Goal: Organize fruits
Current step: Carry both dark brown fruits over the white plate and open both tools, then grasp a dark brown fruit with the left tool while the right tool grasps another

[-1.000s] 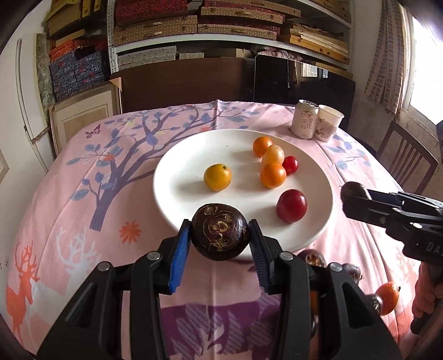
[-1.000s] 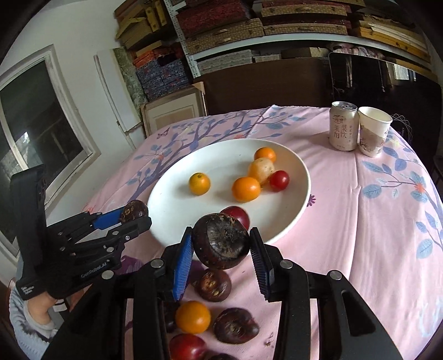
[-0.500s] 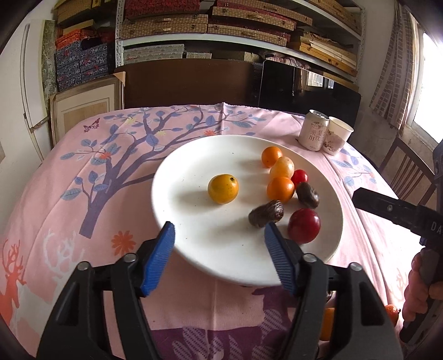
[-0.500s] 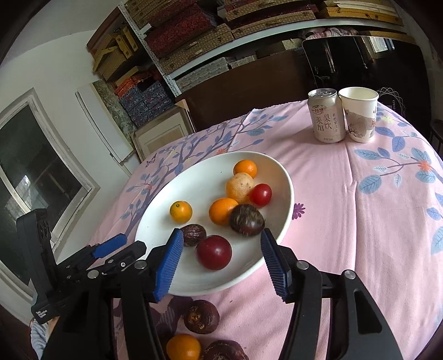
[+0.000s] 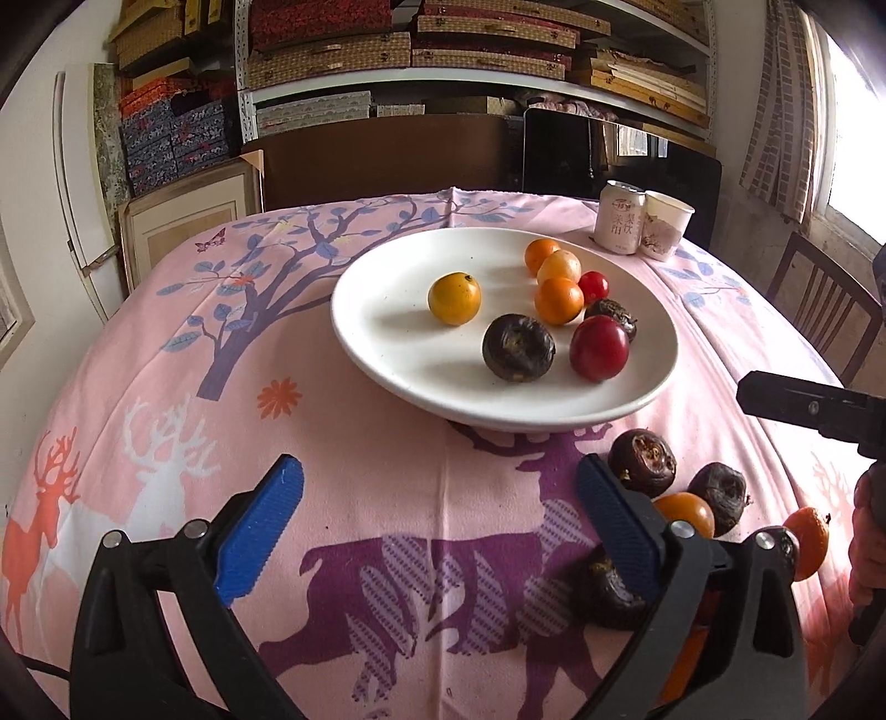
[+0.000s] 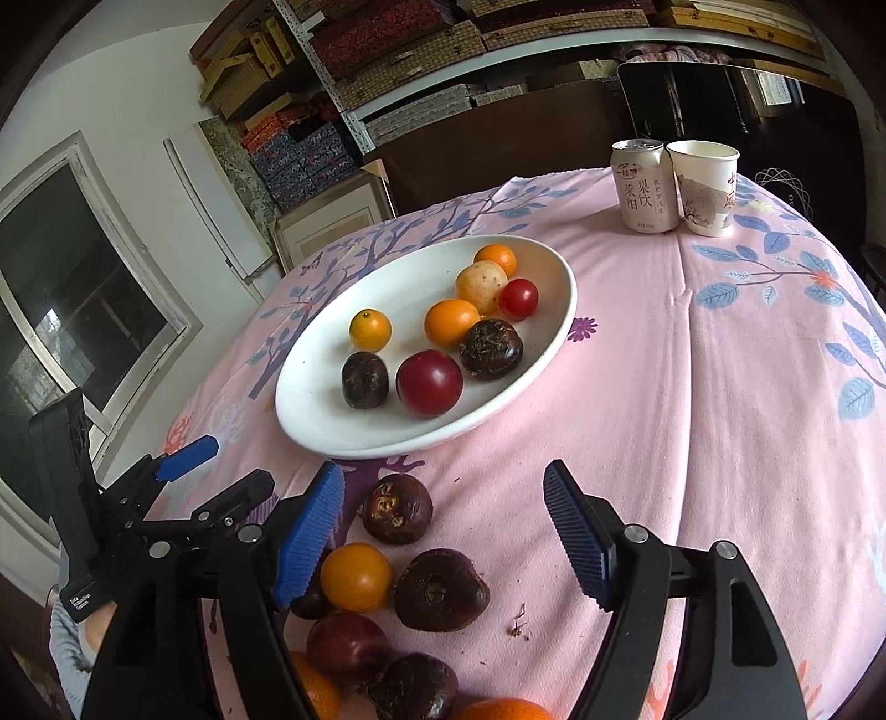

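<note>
Fruit sits in two groups. Ahead of both claws, the white plate (image 6: pixel 559 310) holds oranges, two red tomatoes and two dark water chestnuts (image 6: pixel 490 349). The left gripper (image 5: pixel 437 523) is spread wide over bare pink tablecloth (image 5: pixel 387 476), gripping nothing; beside its right finger lie more chestnuts (image 5: pixel 642 462) and an orange (image 5: pixel 686 512). The right gripper (image 6: pixel 443 531) also gapes wide and empty, with a loose chestnut (image 6: pixel 396 508), an orange (image 6: pixel 356 576) and another chestnut (image 6: pixel 441 590) between its fingers.

Drink can (image 6: pixel 644 185) touching paper cup (image 6: pixel 704 187), pink printed tablecloth (image 6: pixel 720 387), stacked boxes on shelves (image 5: pixel 332 50)
</note>
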The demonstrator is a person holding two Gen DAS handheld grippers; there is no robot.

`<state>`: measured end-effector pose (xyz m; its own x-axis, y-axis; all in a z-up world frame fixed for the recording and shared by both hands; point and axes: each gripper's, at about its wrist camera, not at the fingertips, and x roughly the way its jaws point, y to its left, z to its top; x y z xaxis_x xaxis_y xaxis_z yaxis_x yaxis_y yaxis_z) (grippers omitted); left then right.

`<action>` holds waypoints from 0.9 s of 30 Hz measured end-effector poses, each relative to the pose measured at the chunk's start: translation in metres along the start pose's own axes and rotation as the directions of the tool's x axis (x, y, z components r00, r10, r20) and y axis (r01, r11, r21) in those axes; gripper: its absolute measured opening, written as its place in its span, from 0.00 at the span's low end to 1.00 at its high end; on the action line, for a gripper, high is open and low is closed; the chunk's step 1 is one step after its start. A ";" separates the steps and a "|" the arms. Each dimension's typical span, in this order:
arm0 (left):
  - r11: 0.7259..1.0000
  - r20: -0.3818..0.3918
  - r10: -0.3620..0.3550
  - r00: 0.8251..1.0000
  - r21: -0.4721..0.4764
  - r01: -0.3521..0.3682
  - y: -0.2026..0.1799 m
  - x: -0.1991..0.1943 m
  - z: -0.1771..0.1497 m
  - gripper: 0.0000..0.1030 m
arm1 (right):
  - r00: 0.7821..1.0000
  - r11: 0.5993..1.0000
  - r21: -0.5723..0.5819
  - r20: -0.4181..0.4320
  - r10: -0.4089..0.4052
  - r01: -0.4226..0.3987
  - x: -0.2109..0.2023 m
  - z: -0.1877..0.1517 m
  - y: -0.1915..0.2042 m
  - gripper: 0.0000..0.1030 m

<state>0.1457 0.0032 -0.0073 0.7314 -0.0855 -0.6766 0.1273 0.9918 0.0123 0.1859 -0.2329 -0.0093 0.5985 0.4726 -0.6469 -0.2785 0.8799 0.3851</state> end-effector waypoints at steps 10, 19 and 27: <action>0.993 -0.025 -0.068 0.997 0.096 0.070 -0.023 -0.012 -0.022 0.95 | 1.000 0.999 0.021 -0.012 -0.025 0.025 0.001 -0.001 -0.004 0.77; 0.975 -0.059 -0.103 0.993 0.189 0.112 -0.045 -0.008 -0.028 0.95 | 0.999 0.999 0.021 -0.016 -0.028 0.029 0.001 0.000 -0.005 0.77; 0.980 -0.129 -0.102 0.986 0.160 0.122 -0.036 0.005 -0.030 0.96 | 0.999 0.999 0.022 -0.013 -0.031 0.031 0.000 0.000 -0.005 0.77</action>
<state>0.1247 -0.0299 -0.0328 0.6217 -0.1731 -0.7639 0.3212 0.9459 0.0470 0.1875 -0.2368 -0.0113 0.5973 0.4459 -0.6666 -0.2435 0.8928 0.3790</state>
